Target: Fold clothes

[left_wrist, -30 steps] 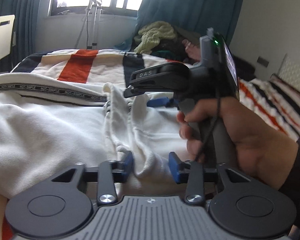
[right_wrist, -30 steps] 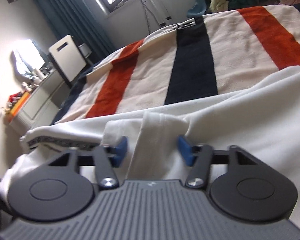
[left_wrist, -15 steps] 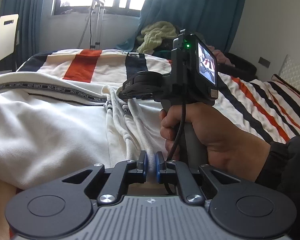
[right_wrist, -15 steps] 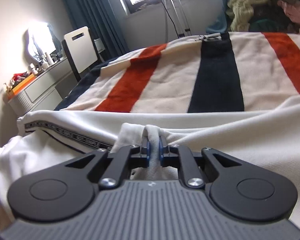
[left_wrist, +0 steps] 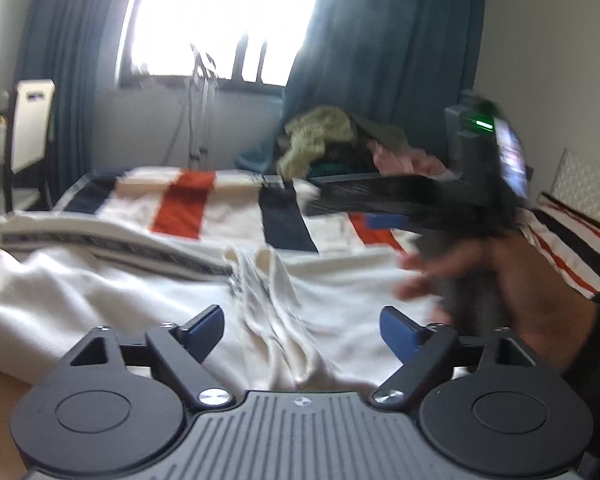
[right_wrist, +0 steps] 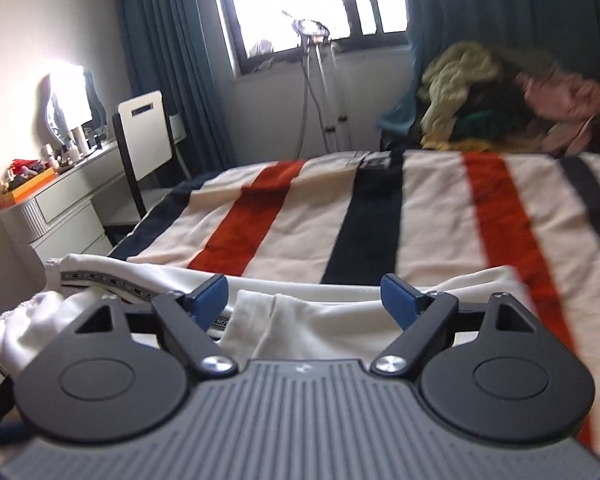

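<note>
A cream-white garment point(left_wrist: 100, 300) with a black lettered band point(left_wrist: 112, 246) lies bunched on the striped bed; it also shows in the right wrist view point(right_wrist: 332, 316). My left gripper point(left_wrist: 302, 326) is open and empty, its blue pads wide apart just above a ridge of folds point(left_wrist: 276, 320). My right gripper point(right_wrist: 304, 298) is open and empty above the garment's folded edge. In the left wrist view the right gripper point(left_wrist: 384, 220) is held in a hand point(left_wrist: 512, 280) at the right, blurred, raised above the garment.
The bed has a cream blanket with red and navy stripes point(right_wrist: 380, 216). A pile of clothes point(right_wrist: 484, 92) sits at the far end. A white chair point(right_wrist: 148, 136) and dresser point(right_wrist: 56, 208) stand left. A metal stand point(right_wrist: 320, 80) is under the window.
Both grippers were shut on folds of the garment half a second ago; both have now opened, let go and lifted. The garment has dropped onto the bed.
</note>
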Demonstrator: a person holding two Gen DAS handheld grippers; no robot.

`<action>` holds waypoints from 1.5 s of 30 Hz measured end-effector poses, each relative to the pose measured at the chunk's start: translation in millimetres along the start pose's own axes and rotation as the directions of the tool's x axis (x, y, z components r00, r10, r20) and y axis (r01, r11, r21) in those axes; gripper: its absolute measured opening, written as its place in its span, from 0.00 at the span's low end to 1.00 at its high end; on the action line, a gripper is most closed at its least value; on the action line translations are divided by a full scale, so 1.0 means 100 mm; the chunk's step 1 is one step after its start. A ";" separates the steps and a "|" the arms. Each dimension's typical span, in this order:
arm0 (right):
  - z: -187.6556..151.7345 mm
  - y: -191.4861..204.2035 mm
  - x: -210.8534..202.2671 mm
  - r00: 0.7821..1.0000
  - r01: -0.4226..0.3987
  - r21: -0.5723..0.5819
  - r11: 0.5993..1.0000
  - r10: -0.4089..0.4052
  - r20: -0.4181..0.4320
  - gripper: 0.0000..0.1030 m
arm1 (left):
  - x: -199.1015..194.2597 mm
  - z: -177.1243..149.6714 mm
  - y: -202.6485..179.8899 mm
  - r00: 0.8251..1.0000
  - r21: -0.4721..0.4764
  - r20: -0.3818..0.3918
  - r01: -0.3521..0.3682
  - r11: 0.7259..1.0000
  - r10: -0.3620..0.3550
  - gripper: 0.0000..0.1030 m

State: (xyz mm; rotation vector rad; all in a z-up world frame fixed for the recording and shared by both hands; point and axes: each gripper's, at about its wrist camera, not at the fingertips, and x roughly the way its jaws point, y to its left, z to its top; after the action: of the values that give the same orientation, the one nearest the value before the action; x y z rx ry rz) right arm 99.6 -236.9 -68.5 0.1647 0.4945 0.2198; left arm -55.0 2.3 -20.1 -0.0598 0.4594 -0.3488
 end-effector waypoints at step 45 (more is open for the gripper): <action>-0.92 -0.27 -1.54 0.968 0.219 0.162 0.962 -0.235 0.083 0.82 | -0.09 -0.07 1.99 0.940 -0.621 -0.289 -0.330 0.711 0.185 0.99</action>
State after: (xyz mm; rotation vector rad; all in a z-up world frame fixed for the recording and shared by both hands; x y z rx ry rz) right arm -73.1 -292.0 -84.8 0.2647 0.4248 -0.0519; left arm -2.7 192.6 -49.0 -0.6614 0.7774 0.1111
